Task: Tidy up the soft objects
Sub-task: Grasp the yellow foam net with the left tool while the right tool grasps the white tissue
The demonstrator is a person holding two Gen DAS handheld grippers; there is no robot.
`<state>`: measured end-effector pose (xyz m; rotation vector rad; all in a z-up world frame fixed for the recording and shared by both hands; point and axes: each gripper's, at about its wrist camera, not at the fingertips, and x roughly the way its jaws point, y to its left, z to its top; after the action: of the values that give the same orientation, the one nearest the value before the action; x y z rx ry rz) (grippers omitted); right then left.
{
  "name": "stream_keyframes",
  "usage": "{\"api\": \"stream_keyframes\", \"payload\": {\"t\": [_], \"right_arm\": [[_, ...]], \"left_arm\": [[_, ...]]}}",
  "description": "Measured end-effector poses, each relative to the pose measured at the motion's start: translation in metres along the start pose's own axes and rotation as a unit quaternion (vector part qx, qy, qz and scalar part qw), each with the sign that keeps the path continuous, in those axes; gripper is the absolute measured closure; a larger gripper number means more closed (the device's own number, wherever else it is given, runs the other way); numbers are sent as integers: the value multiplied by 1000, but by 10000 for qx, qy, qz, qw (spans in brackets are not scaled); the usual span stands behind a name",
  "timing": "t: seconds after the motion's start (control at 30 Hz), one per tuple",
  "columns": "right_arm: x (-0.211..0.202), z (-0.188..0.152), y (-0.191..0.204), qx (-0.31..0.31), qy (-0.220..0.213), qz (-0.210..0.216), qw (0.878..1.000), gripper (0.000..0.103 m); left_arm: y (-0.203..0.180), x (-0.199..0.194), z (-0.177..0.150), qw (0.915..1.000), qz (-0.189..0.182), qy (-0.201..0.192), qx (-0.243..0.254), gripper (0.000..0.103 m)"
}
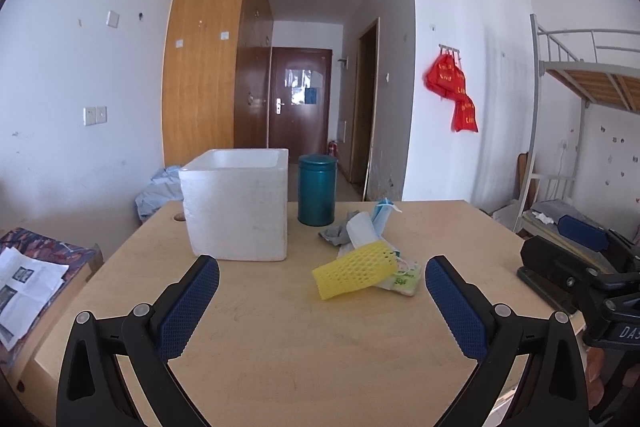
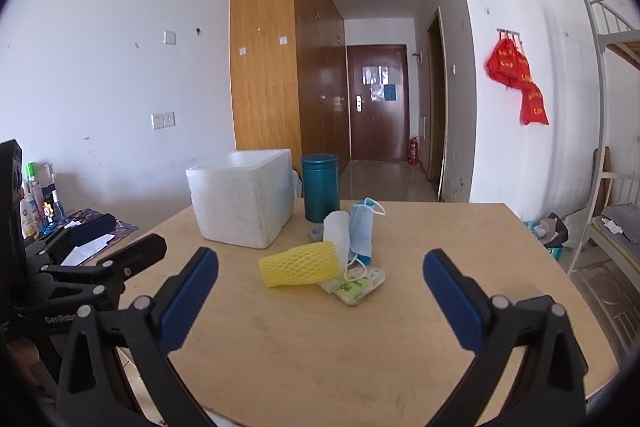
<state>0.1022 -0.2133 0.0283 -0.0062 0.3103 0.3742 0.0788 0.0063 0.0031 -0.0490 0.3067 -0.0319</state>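
A small pile of soft things lies mid-table: a yellow foam net sleeve (image 1: 354, 269) (image 2: 299, 264), a green tissue pack (image 1: 405, 279) (image 2: 360, 283), a blue face mask (image 1: 383, 217) (image 2: 361, 229), a white roll (image 2: 337, 231) and a grey cloth (image 1: 338, 233). A white foam box (image 1: 238, 203) (image 2: 244, 199) stands behind and to the left, its top open. My left gripper (image 1: 322, 281) is open, hovering short of the pile. My right gripper (image 2: 320, 273) is open too, with the pile just beyond its fingertips. Neither holds anything.
A teal tin can (image 1: 317, 189) (image 2: 320, 187) stands beside the foam box. The wooden table (image 1: 304, 347) (image 2: 320, 347) has bare room in front. A side surface at left holds papers (image 1: 24, 287) and bottles (image 2: 34, 199). A bunk bed (image 1: 580, 75) stands at right.
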Motion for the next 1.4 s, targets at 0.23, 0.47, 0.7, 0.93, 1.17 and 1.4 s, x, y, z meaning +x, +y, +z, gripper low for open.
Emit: {"api": "stream_keyframes", "payload": {"t": [0.23, 0.47, 0.7, 0.93, 1.17, 1.4], "right_arm": [[28, 4, -11, 101, 259, 66, 9996, 0], [59, 11, -21, 78, 512, 47, 9986, 0], [95, 12, -36, 84, 923, -10, 9957, 0], [131, 19, -53, 101, 1316, -57, 9912, 0], [170, 23, -56, 105, 1732, 108, 9848, 0], [216, 25, -55, 160, 2268, 283, 9734, 0]], "left_arm": [[5, 35, 6, 9997, -35, 261, 17, 0], [5, 74, 9, 9983, -124, 568, 65, 0], [4, 119, 9, 9951, -203, 960, 124, 0], [-4, 162, 5, 9890, -401, 1394, 287, 0], [-7, 201, -4, 9797, -604, 1897, 246, 0], [-6, 236, -13, 9672, -821, 2399, 167, 0]]}}
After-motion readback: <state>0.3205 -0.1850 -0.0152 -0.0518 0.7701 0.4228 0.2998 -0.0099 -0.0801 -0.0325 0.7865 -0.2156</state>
